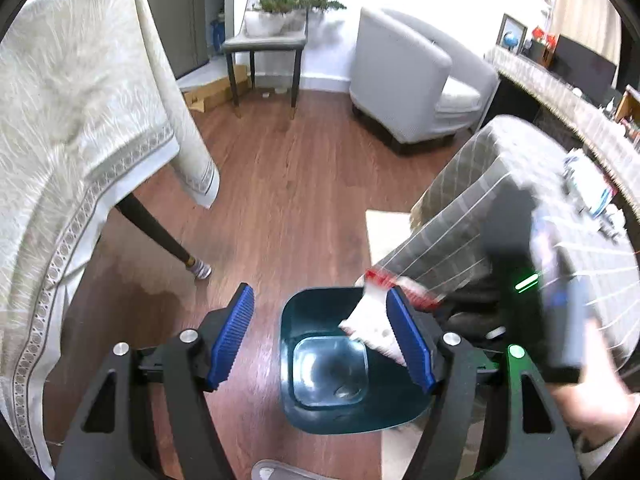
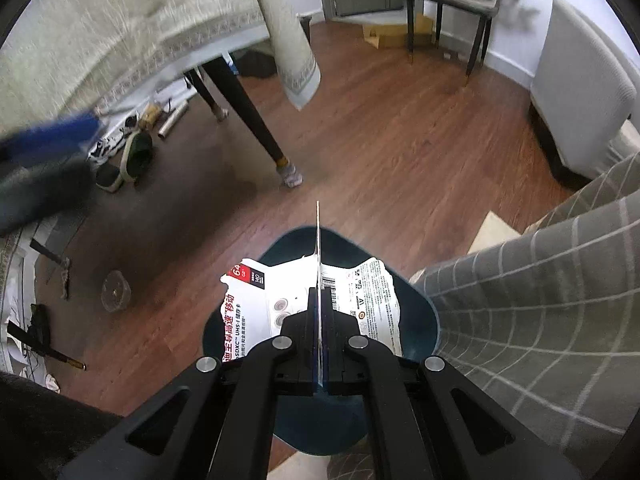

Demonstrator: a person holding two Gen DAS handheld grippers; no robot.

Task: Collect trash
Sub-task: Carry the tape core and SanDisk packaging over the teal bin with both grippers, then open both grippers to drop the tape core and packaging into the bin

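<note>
Nearest, the right gripper (image 2: pixel 319 312) is clamped tight on a torn card package (image 2: pixel 256 304), white with red print and a barcode. The card stands on edge between the closed fingers, its two torn flaps spreading to either side. It hangs directly over the open mouth of a dark teal trash bin (image 2: pixel 420 320), which stands on the wooden floor (image 2: pixel 380 152); holding it there looks meant for dropping it straight in.

The left gripper (image 1: pixel 320 336) hovers above the same bin, fingers spread wide with nothing between them, so it appears to be clear of the drop. In the left wrist view the bin (image 1: pixel 304 320) looks almost empty, with its pale bottom showing.

Just beside the bin, on the right, is a seat in grey checked fabric (image 2: pixel 540 300). Beyond the bin, a dark table leg (image 2: pixel 248 112) comes down from a table under a cream tablecloth (image 2: pixel 120 20). Well beyond the bin stand a white armchair (image 1: pixel 400 80) and a chair holding a plant (image 1: pixel 280 4).
</note>
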